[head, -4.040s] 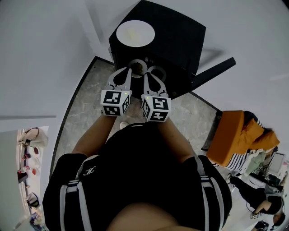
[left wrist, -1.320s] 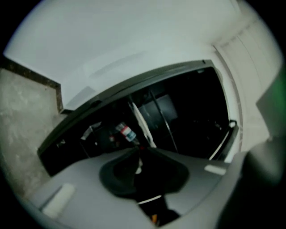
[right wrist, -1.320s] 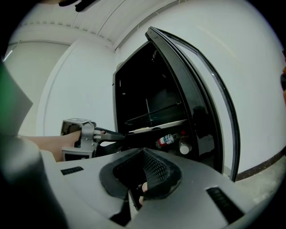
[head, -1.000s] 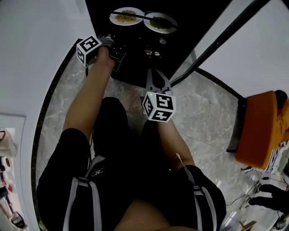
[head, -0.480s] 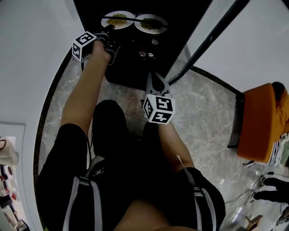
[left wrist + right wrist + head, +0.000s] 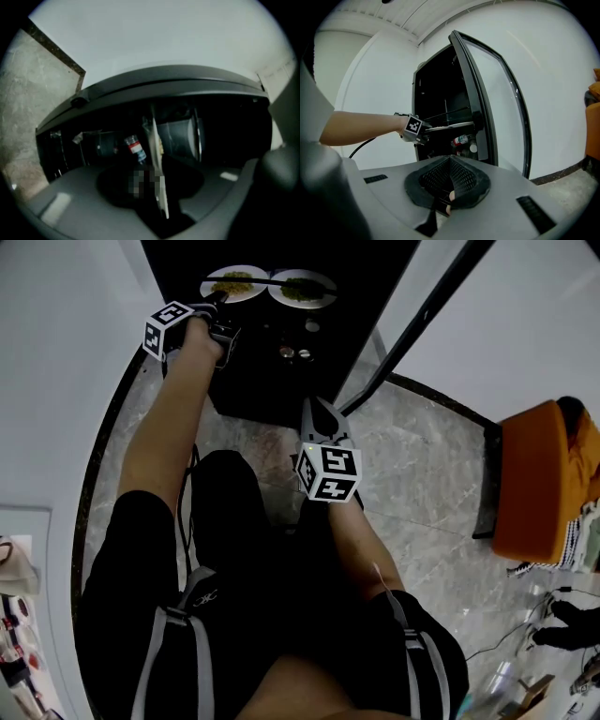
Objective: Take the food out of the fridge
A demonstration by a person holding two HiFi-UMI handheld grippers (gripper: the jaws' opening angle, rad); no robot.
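Note:
The black fridge point(image 6: 272, 371) stands open. On a shelf inside lie two white plates of food: a left plate point(image 6: 232, 283) with yellowish food and a right plate point(image 6: 302, 287) with green food. My left gripper point(image 6: 214, 313) reaches to the left plate's near rim. In the left gripper view the plate point(image 6: 157, 173) shows edge-on in the gap of the left gripper point(image 6: 154, 190), whose jaws are opening and stand apart from it. The right gripper point(image 6: 322, 418) hangs shut and empty outside the fridge; in its own view the right gripper point(image 6: 451, 187) faces the shelf plate point(image 6: 450, 125).
The fridge door point(image 6: 422, 324) swings out to the right, glass-fronted in the right gripper view. A red-labelled bottle point(image 6: 461, 139) and small jars point(image 6: 295, 352) sit below the plates. White wall on the left. An orange seat point(image 6: 539, 484) stands at the right on the marble floor.
Four seconds ago both grippers were together at the fridge front. Since then the left arm has stretched in to the left plate, creeping closer over the last second. The right gripper stays shut.

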